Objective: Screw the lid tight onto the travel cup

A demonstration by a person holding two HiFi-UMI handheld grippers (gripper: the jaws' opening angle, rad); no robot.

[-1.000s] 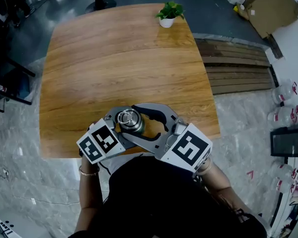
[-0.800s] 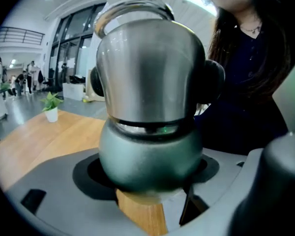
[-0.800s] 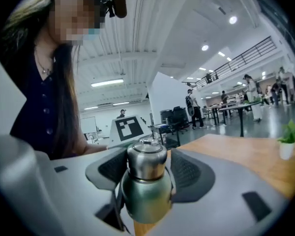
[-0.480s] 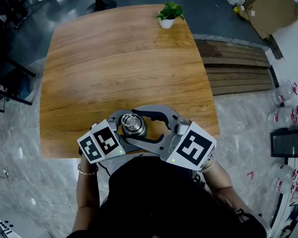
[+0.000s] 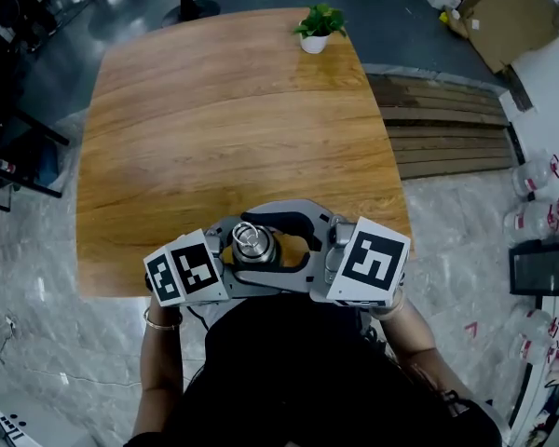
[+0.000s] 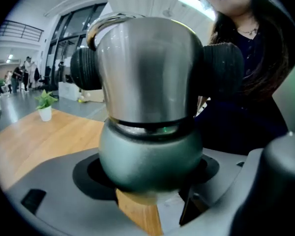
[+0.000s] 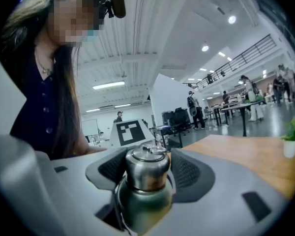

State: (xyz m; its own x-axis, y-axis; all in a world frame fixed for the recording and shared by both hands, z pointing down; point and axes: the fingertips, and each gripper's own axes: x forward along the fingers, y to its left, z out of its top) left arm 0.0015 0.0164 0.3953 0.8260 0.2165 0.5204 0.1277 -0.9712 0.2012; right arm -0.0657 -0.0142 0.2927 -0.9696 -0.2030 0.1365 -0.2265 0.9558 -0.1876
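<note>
The travel cup stands at the table's near edge, between both grippers, its steel lid (image 5: pixel 250 243) up. My left gripper (image 5: pixel 231 254) is shut on the cup's green body (image 6: pixel 150 156), which fills the left gripper view. My right gripper (image 5: pixel 270 236) is shut on the lid (image 7: pixel 146 167), with its black pads (image 6: pixel 225 70) pressed on either side. In the right gripper view, the green body (image 7: pixel 145 205) sits below the lid, and the left gripper's marker cube (image 7: pixel 130 132) shows behind.
The wooden table (image 5: pixel 224 119) stretches away in front, with a small potted plant (image 5: pixel 317 24) at its far right corner. A slatted wooden platform (image 5: pixel 443 124) lies to the right, a cardboard box (image 5: pixel 508 17) beyond it and plastic bottles (image 5: pixel 536 194) on the floor.
The right gripper has swung round the lid, so its marker cube now sits squarer and farther right. The cup and the left gripper have shifted slightly toward the person.
</note>
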